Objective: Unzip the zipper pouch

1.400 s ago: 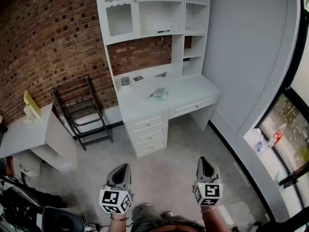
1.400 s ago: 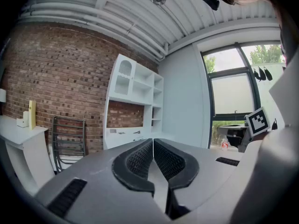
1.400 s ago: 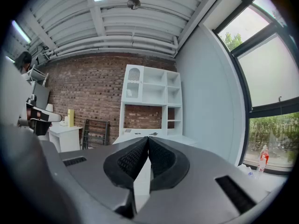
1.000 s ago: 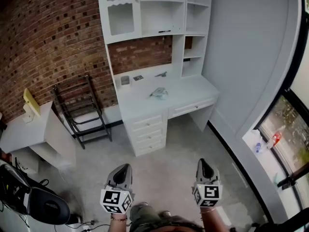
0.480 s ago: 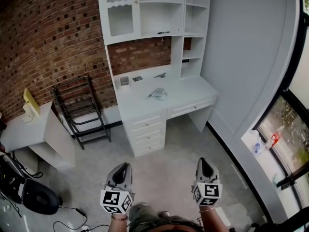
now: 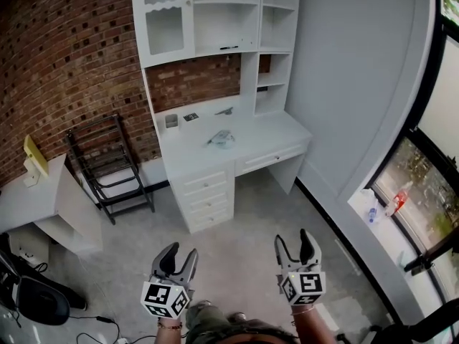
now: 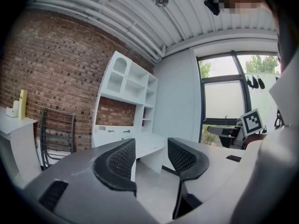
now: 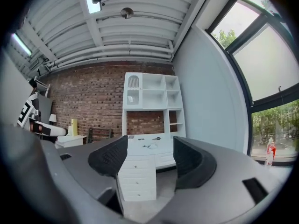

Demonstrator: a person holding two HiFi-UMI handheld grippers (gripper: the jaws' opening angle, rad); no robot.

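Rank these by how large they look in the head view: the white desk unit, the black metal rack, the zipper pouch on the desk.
1. white desk unit
2. black metal rack
3. zipper pouch, by far the smallest

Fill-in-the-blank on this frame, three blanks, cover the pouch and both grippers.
1. The pouch lies on the white ____.
2. The wall left of the shelf unit is bare ____.
3. The left gripper and right gripper, jaws opening, have ____ between them.
Missing: desk; brick; nothing.
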